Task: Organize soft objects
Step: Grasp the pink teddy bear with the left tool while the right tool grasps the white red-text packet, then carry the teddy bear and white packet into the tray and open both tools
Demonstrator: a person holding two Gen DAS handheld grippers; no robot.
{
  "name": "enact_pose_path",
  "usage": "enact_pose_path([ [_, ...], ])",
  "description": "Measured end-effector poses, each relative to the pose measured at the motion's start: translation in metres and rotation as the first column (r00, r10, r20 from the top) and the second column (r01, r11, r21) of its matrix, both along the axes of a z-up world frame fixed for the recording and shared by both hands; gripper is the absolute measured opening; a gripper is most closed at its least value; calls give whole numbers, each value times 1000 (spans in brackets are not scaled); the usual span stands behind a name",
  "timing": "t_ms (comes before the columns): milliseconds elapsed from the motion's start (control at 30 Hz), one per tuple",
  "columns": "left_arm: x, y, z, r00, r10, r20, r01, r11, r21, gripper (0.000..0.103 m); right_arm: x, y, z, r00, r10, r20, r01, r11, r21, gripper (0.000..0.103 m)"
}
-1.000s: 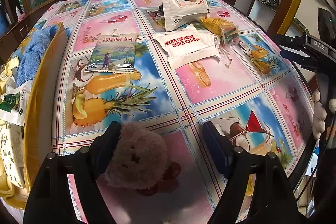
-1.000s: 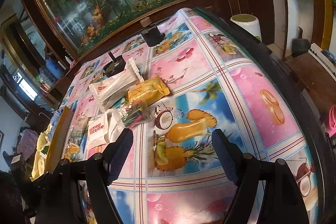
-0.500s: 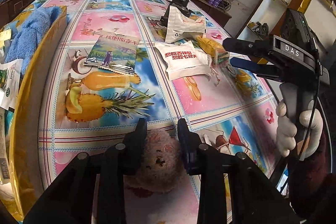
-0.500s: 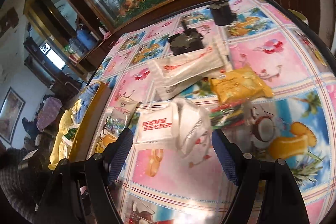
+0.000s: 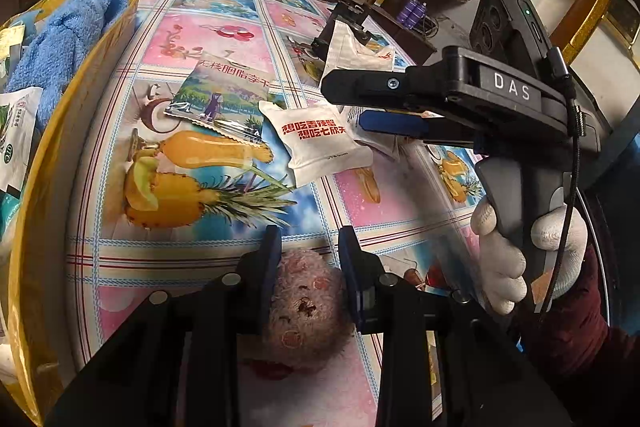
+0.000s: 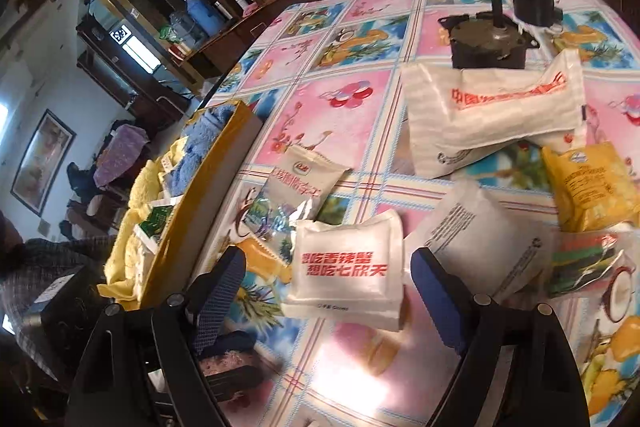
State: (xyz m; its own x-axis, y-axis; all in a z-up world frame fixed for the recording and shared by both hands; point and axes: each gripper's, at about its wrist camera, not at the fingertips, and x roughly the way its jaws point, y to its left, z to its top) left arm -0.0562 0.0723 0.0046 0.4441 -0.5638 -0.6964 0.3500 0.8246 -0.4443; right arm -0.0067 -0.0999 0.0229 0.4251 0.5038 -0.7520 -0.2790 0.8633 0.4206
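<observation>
Step in hand: my left gripper [image 5: 306, 247] pinches the fuzzy pink plush ball [image 5: 306, 307]; right gripper [image 6: 328, 279], fingers wide, frames the near white pillow packet [image 6: 344, 267]. Next, I judge: carry ball left into yellow-walled box [image 5: 72, 99].

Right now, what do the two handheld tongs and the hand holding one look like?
Both tongs are black with blue finger pads. The right tongs carry white "DAS" lettering, a grey pistol handle and a thin black cable. The hand wears a white knit glove and dark red sleeve.
</observation>
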Motion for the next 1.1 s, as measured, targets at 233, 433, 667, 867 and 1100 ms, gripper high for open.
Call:
enact_pose_path([
  [233, -1, 1, -1, 1000, 2, 1, -2, 1000, 3, 27, 3, 33, -13, 999, 36, 8, -34, 982, -187, 87],
  [433, -2, 1, 0, 1000, 4, 6, -4, 1000, 13, 28, -3, 65, -22, 994, 89, 65, -53, 902, -429, 70],
  [667, -8, 2, 5, 999, 25, 43, -26, 1000, 17, 23, -28, 37, -2, 994, 60, 94, -26, 945, -325, 59],
  [867, -27, 16, 26, 994, 37, 100, -34, 999, -28, 23, -62, 12, 40, 982, 23, 186, 29, 962, -271, 59],
  [1100, -31, 76, 77, 976, 149, 157, -137, 987, -85, 23, -80, 21, 72, 974, 45, 224, -4, 984, -180, 60],
])
